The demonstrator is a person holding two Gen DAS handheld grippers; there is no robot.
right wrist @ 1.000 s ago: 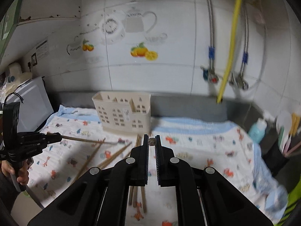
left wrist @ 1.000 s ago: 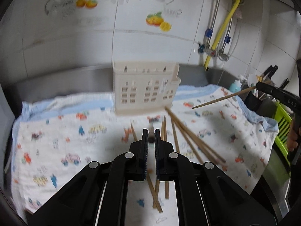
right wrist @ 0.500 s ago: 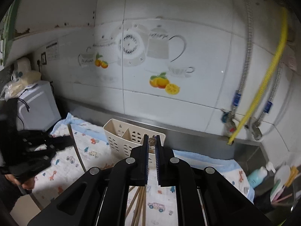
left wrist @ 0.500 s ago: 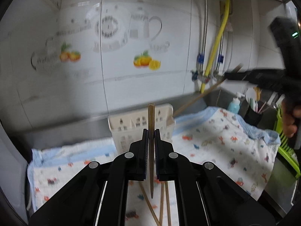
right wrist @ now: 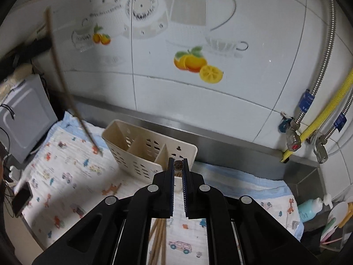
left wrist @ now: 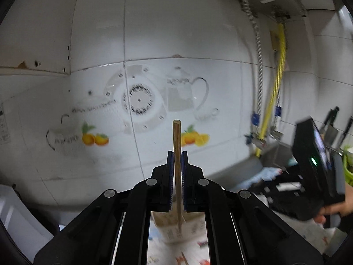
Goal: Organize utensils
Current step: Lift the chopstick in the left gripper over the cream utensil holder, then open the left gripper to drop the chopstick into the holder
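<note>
**Chopsticks Clamped in Both Grippers Near the Utensil Holder**

One chopstick (left wrist: pixel 177 154) is held upright in the left gripper (left wrist: pixel 177 154), whose jaws are closed on its shaft; its tip is seen above the cream utensil holder (left wrist: pixel 174 227). In the right wrist view the same stick (right wrist: pixel 66 88) is seen slanting down, its lower tip just left of the holder (right wrist: pixel 136 152). A second chopstick (right wrist: pixel 178 165) is clamped end-on between the closed jaws of the right gripper (right wrist: pixel 178 167), directly in front of the holder's near right compartment. Several loose chopsticks (right wrist: pixel 157 240) are left lying on the patterned cloth (right wrist: pixel 66 176) beneath that gripper. The holder stands on the cloth, before the tiled wall (right wrist: pixel 198 99).
</note>
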